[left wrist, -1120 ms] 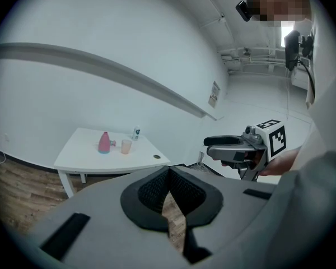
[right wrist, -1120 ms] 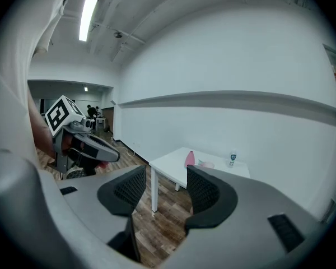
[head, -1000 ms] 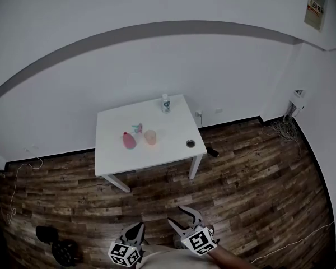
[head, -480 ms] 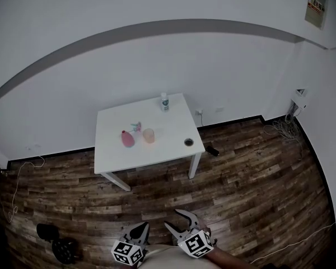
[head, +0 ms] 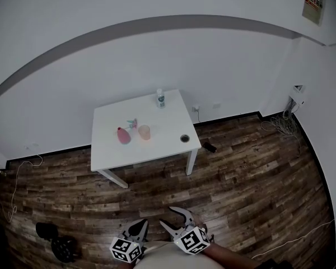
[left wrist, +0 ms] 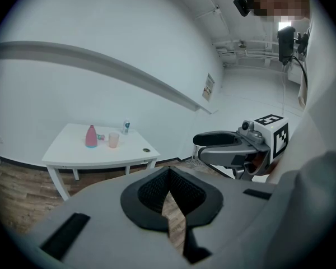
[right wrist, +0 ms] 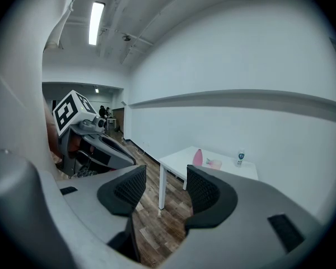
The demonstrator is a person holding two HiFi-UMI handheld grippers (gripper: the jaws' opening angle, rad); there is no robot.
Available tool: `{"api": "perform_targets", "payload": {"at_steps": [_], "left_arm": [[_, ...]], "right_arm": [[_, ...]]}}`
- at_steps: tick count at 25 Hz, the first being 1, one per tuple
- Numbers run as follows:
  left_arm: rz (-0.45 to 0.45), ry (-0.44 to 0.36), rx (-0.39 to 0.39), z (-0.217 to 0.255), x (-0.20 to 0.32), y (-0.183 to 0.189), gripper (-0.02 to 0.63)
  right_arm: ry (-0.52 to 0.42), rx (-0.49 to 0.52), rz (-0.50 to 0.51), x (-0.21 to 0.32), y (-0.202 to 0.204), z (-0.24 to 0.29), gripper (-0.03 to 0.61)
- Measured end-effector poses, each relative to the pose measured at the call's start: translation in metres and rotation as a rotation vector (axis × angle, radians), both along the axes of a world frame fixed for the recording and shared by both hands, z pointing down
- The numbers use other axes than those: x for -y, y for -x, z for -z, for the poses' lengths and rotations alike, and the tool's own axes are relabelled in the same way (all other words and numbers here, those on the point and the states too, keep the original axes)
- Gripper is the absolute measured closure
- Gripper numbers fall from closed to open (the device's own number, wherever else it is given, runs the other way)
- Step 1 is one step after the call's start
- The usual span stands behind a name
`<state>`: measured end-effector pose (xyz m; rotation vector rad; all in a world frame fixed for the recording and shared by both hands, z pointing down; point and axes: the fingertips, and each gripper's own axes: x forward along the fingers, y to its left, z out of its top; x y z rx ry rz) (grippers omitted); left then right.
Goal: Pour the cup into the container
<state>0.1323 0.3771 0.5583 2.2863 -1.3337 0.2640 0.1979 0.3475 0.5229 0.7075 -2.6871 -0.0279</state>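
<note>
A white table (head: 157,150) stands across the wooden floor, far from both grippers. On it are a pink bottle-shaped container (head: 123,135), a pale translucent cup (head: 144,131) just right of it, and a small clear bottle (head: 160,98) at the back edge. My left gripper (head: 139,227) is at the bottom of the head view, its pads together at the tips with nothing between them (left wrist: 168,172). My right gripper (head: 171,217) is beside it, open and empty (right wrist: 167,189). From the gripper views the container (left wrist: 91,137) (right wrist: 198,157) and cup (left wrist: 113,140) (right wrist: 215,163) look small and distant.
A small dark round thing (head: 184,138) lies near the table's front right corner. A black object (head: 210,148) lies on the floor by the right table leg. Cables (head: 280,126) pile up at the right wall, and dark gear (head: 56,245) sits at the bottom left.
The table sits a little higher and further left in the head view. The left gripper has shifted slightly towards the right one. Neither gripper's jaws look changed.
</note>
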Motion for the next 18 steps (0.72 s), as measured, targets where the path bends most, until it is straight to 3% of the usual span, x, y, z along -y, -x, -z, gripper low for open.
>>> {"api": "perform_targets", "payload": {"at_steps": [18], "left_arm": [[-0.015,0.019,-0.008,-0.007,0.002,-0.007,0.603]], "right_arm": [[0.011,-0.012,-0.036,0.008,-0.012,-0.008,0.346]]}}
